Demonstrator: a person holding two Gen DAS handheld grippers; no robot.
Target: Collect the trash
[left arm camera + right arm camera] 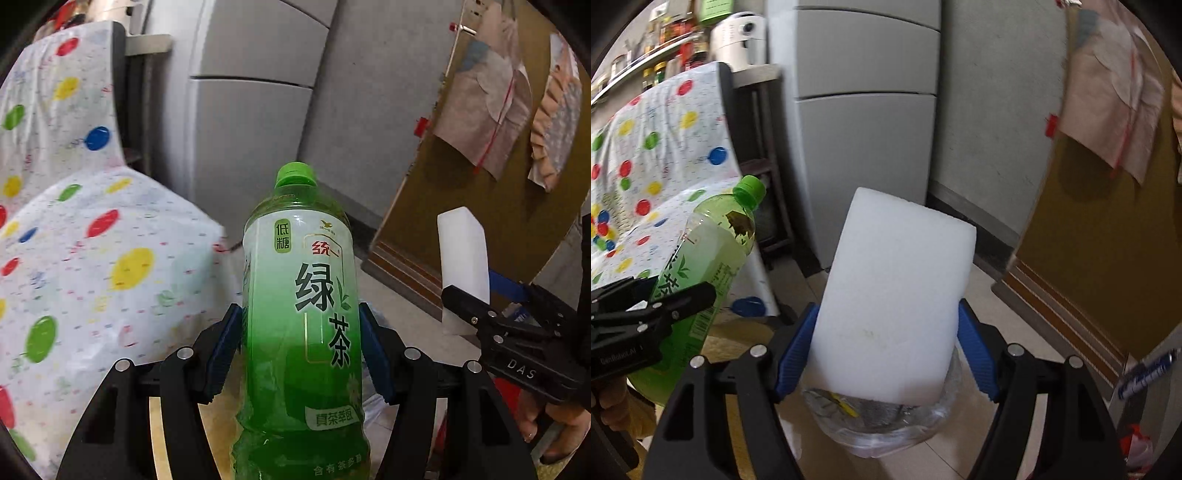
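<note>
The left gripper (301, 354) clamps a green tea bottle (299, 295) upright, cap toward the frame's top. The right gripper (886, 350) holds a white foam block (894, 295) directly above the clear bin (886, 424) at lower centre, nearer than the bottle.

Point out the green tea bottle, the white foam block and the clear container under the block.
green tea bottle (301, 325), left wrist view, on its label.
white foam block (890, 295), right wrist view, on its front face.
clear container (879, 432), right wrist view, on its wall.
</note>
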